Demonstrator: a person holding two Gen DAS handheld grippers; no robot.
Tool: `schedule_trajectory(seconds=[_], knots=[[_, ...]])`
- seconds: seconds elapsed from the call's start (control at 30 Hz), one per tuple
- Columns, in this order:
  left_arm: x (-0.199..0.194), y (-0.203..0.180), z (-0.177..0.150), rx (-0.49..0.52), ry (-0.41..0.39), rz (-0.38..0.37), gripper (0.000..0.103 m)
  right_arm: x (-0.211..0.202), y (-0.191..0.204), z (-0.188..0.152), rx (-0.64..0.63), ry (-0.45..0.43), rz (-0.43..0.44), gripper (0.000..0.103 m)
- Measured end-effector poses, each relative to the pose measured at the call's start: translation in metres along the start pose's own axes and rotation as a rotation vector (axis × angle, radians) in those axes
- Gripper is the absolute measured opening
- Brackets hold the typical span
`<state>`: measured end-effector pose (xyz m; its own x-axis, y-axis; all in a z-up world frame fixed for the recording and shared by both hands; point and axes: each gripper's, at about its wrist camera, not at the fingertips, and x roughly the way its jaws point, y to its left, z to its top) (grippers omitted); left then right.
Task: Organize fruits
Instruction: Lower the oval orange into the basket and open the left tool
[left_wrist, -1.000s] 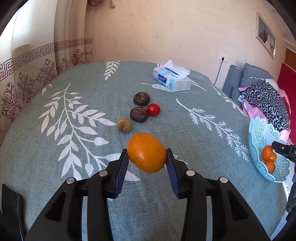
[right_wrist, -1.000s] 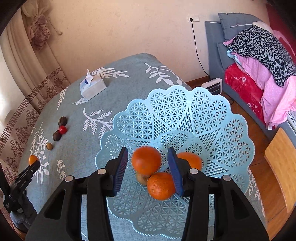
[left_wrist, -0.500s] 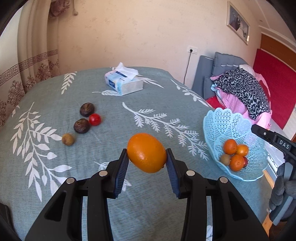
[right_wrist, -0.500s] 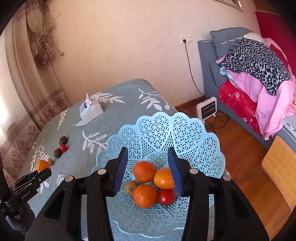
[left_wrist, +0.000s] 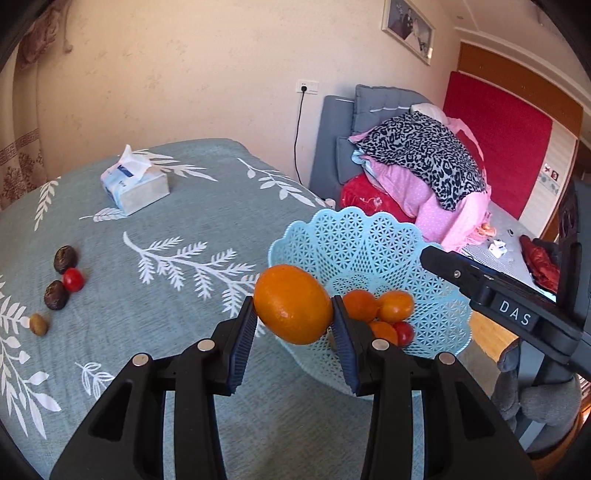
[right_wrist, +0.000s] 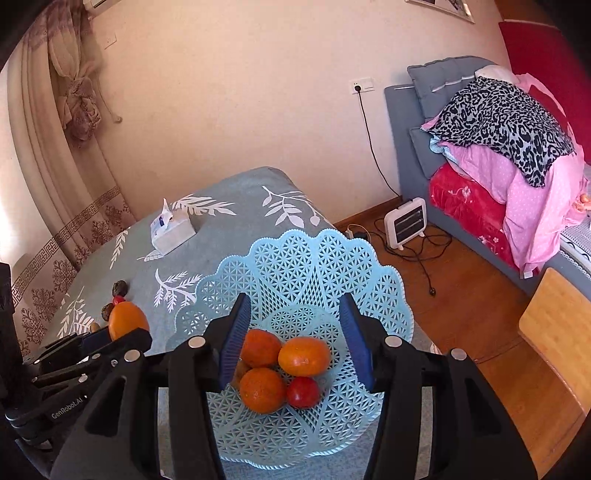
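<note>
My left gripper is shut on an orange and holds it in the air at the near left rim of the light blue lattice basket. The orange also shows in the right wrist view. The basket holds three oranges, a red tomato and a partly hidden brownish fruit. My right gripper is open and empty above the basket. On the cloth to the left lie two dark fruits, a red tomato and a kiwi.
A tissue box stands at the far side of the teal leaf-print table. The basket sits at the table's right edge. Beyond it are a wooden floor, a small heater and a sofa with piled bedding.
My left gripper has carried the orange rightward from the loose fruits to the basket's rim. My right gripper has pulled back and up from the basket, still open.
</note>
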<state>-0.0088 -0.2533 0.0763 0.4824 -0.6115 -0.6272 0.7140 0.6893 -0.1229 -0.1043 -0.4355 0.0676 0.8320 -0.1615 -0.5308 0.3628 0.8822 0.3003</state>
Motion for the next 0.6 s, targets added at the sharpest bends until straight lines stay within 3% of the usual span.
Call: schedule_trajectory(seconds=[0.13,0.17,0.2,0.23,0.5,0.6], knots=[[0.01,-0.013,0.002,0.017,0.006,-0.028,0.043,-0.001,-0.004,-0.001,0.012,-0.003,0.001,0.051],[0.012,-0.015,0.002,0.017,0.004,-0.024,0.048,-0.001,-0.004,-0.001,0.014,-0.001,0.001,0.051],[0.012,-0.016,0.002,0.017,-0.002,-0.02,0.065,0.0,-0.005,-0.001,0.017,0.0,0.0,0.051],[0.01,-0.015,0.001,0.015,-0.015,-0.015,0.071,0.0,-0.005,-0.001,0.018,0.001,0.0,0.051],[0.001,0.009,-0.005,-0.025,-0.027,0.041,0.071,0.002,0.003,-0.005,0.013,0.008,0.009,0.053],[-0.005,0.023,-0.007,-0.064,-0.027,0.06,0.08,0.002,0.011,-0.006,-0.007,0.007,0.015,0.053]])
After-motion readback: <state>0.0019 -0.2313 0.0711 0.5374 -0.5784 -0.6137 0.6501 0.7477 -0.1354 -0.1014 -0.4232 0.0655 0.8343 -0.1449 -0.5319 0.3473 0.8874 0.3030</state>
